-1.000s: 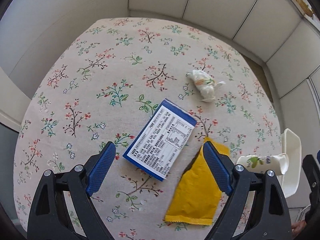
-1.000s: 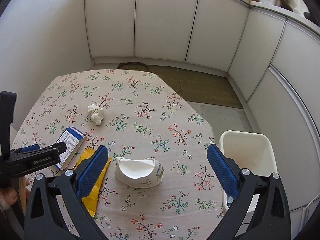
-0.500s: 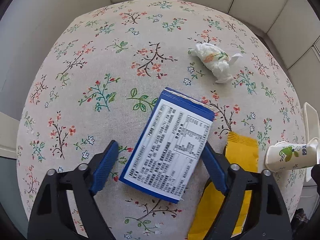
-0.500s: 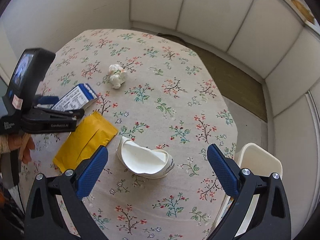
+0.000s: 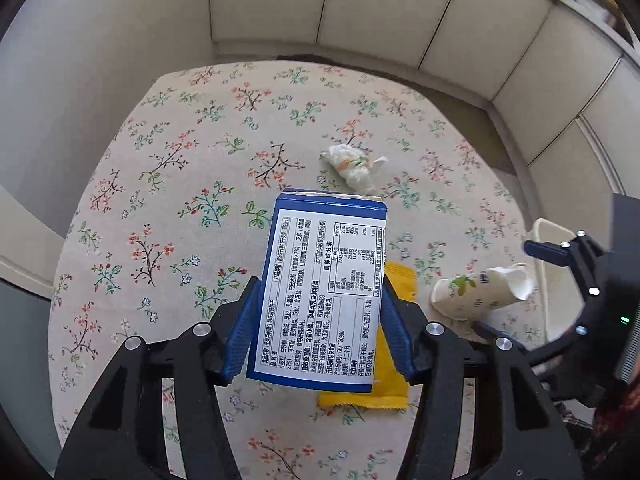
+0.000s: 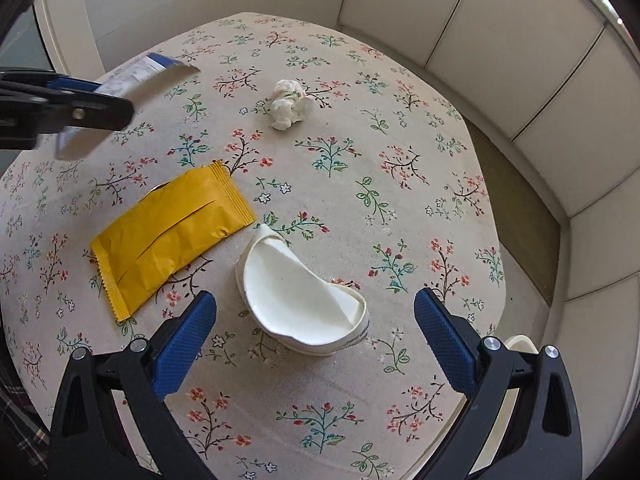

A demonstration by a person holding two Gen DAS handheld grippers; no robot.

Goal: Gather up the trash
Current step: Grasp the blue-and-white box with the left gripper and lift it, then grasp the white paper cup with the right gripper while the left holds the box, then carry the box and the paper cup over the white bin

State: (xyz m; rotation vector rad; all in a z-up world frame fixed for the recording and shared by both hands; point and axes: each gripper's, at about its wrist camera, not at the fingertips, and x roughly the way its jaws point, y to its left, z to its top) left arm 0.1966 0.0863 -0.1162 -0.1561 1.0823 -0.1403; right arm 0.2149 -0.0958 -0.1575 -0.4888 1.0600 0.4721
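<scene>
My left gripper [image 5: 316,328] is shut on a blue box with a white printed label [image 5: 320,292] and holds it above the floral table; the box also shows at the far left of the right wrist view [image 6: 132,76]. My right gripper [image 6: 316,344] is open, its jaws either side of a crushed white paper cup [image 6: 304,304] lying on its side; the cup also shows in the left wrist view [image 5: 480,292]. A yellow wrapper [image 6: 168,232] lies left of the cup. A crumpled tissue [image 6: 288,104] lies further back.
A round table with a floral cloth [image 6: 400,160] carries the trash. A white bin [image 5: 560,280] stands off the table's right edge, its rim also in the right wrist view [image 6: 520,344]. White cabinet doors [image 5: 400,8] curve behind.
My left gripper has shut on the blue box and lifted it off the table. My right gripper has moved down closer to the crushed cup, still open.
</scene>
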